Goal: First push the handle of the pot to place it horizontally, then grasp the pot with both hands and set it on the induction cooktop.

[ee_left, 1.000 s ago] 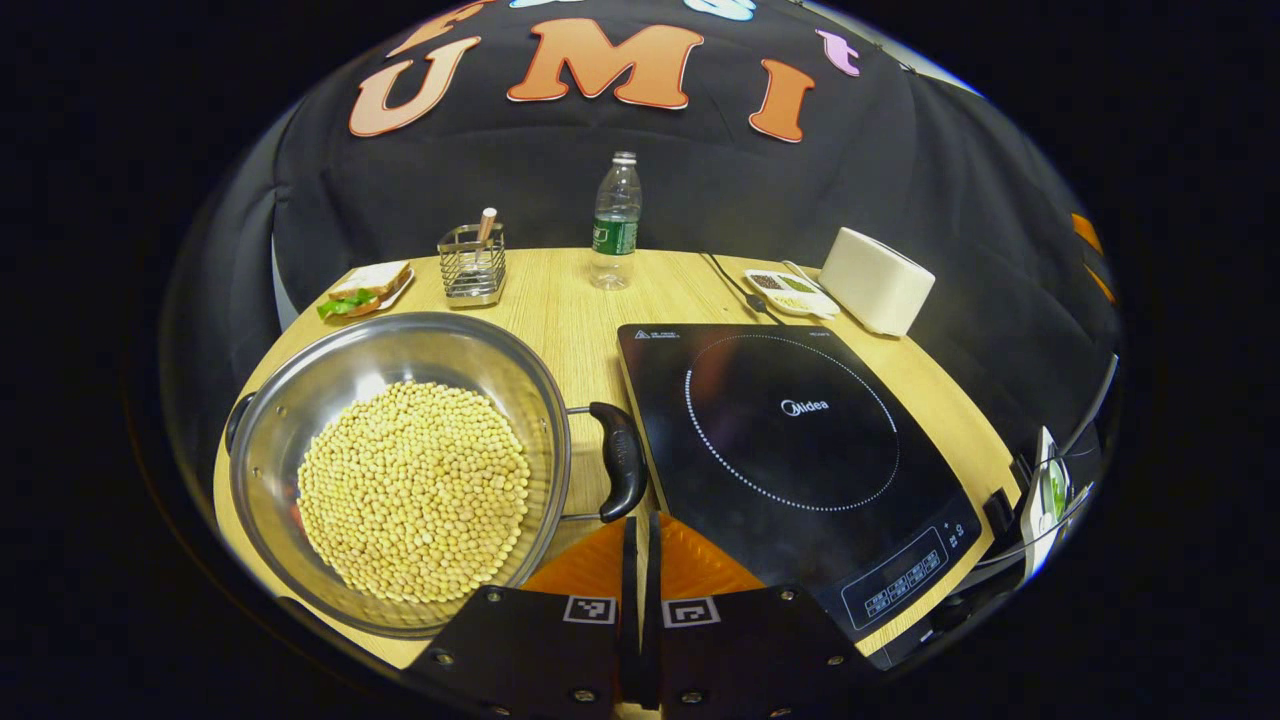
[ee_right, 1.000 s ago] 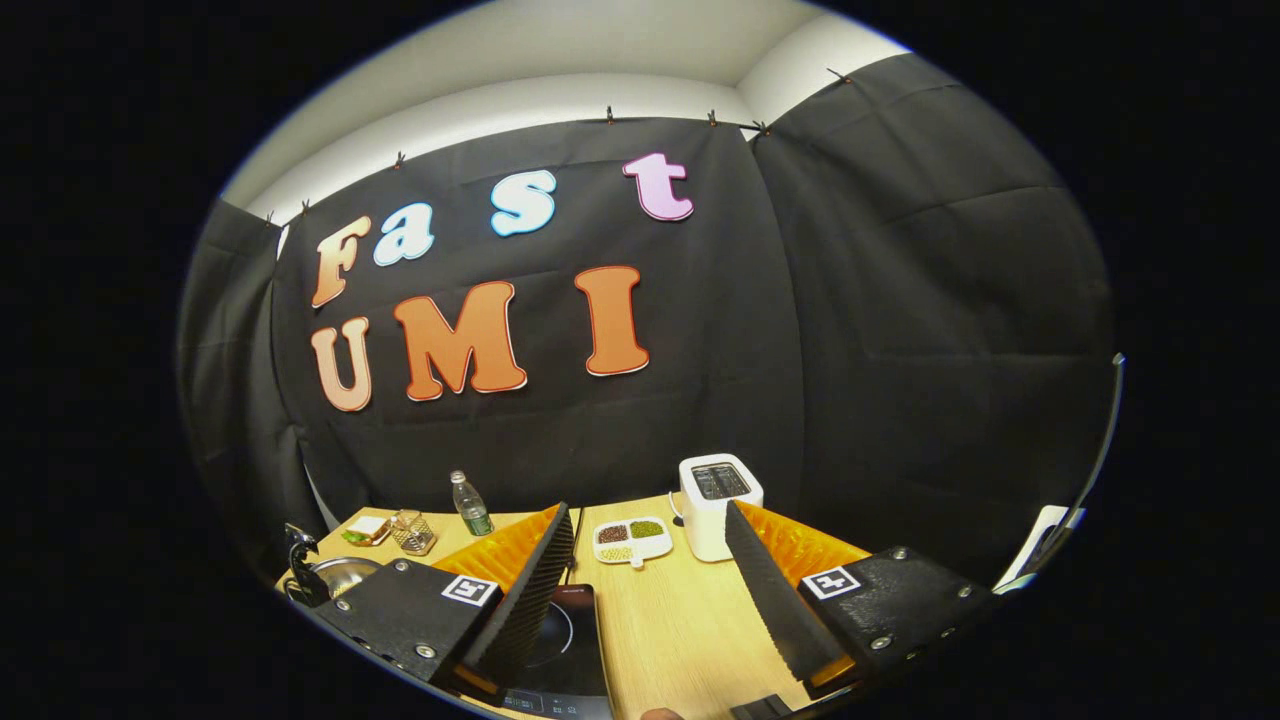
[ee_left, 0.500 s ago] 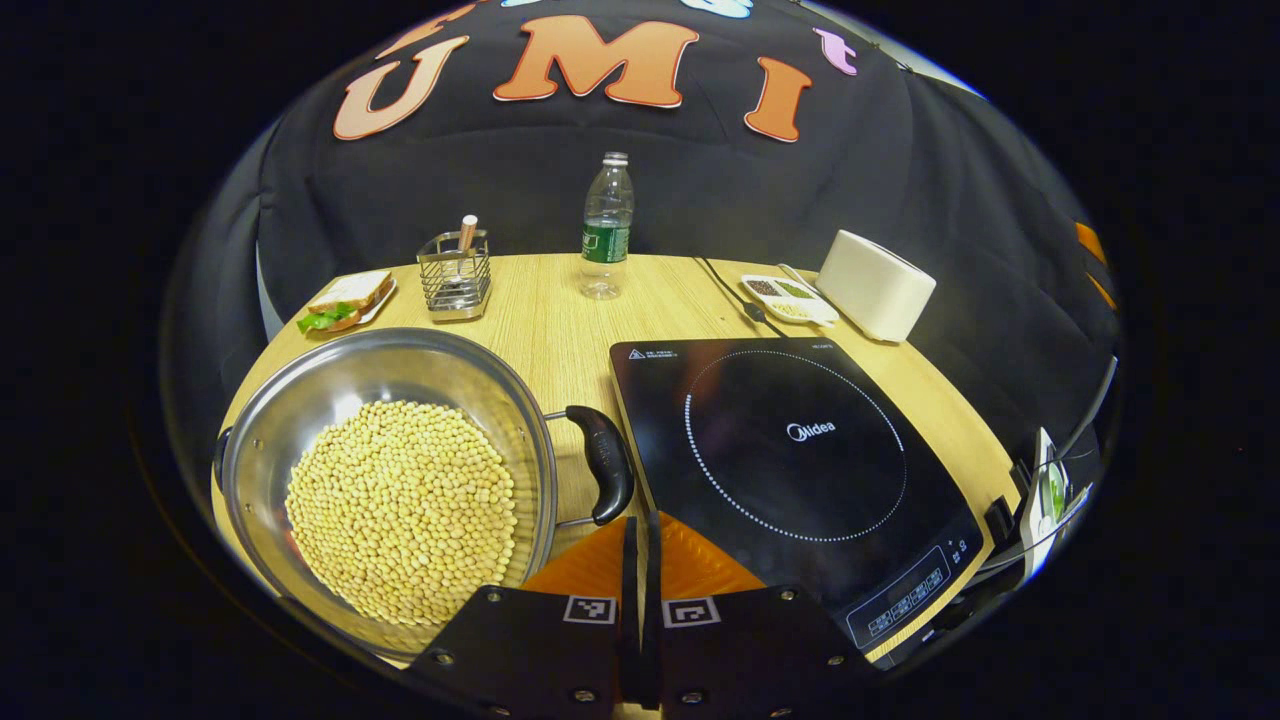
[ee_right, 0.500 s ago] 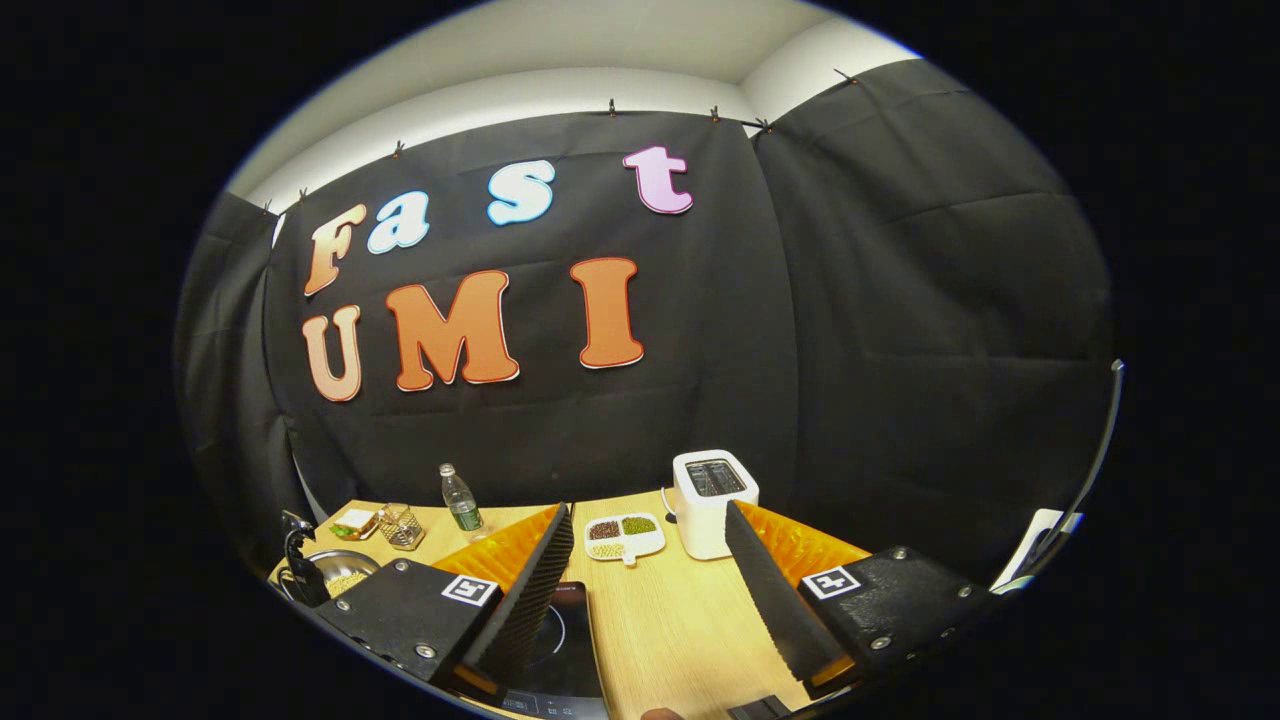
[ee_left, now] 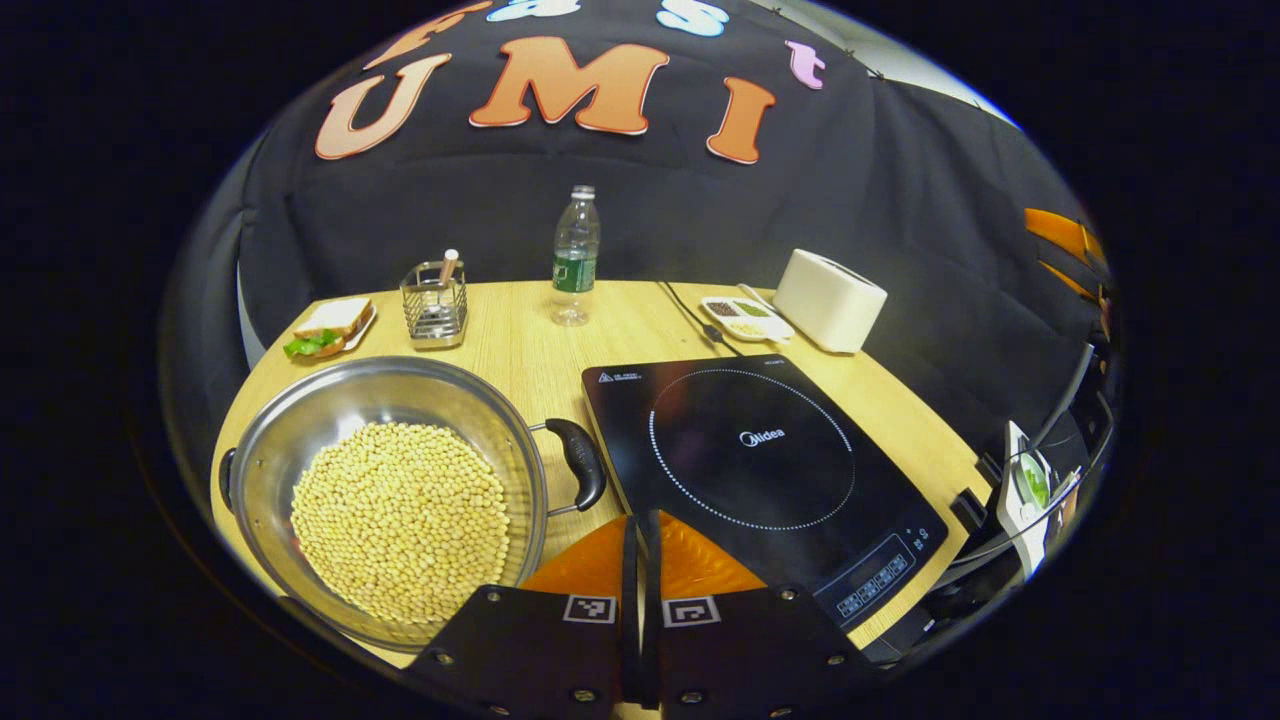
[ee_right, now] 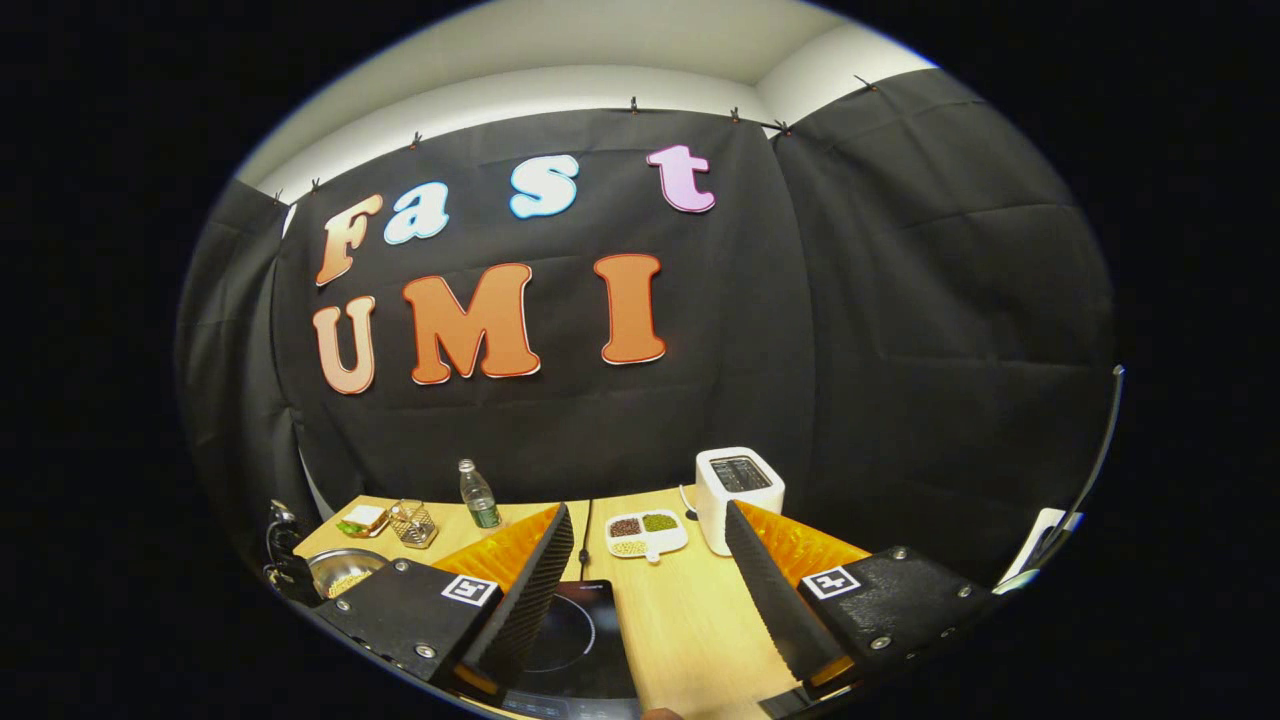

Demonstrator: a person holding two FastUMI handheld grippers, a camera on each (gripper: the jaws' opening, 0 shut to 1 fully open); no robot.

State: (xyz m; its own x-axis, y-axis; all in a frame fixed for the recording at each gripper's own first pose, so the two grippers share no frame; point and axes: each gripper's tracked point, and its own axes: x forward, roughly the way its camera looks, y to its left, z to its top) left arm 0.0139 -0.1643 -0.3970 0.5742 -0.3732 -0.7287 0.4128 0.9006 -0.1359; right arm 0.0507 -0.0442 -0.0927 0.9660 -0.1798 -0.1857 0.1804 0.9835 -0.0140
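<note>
Steel pot (ee_left: 385,490) brimming with soybeans (ee_left: 400,520); left gripper (ee_left: 640,545) jaws clenched, right gripper (ee_right: 650,570) jaws released.

- You are looking at bare table (ee_left: 520,345) lying open between the pot (ee_left: 385,490) and the far utensil rack (ee_left: 434,303) and bottle (ee_left: 574,257).
- The induction cooktop (ee_left: 760,470) is sitting just beside the pot's near handle (ee_left: 583,463), narrowing that gap.

Left gripper (ee_left: 640,530) is drawing back and tilting up, pot (ee_left: 385,495) and induction cooktop (ee_left: 760,465) receding | right gripper (ee_right: 648,570) is swinging slightly, toaster (ee_right: 740,483) shifting rightward.
</note>
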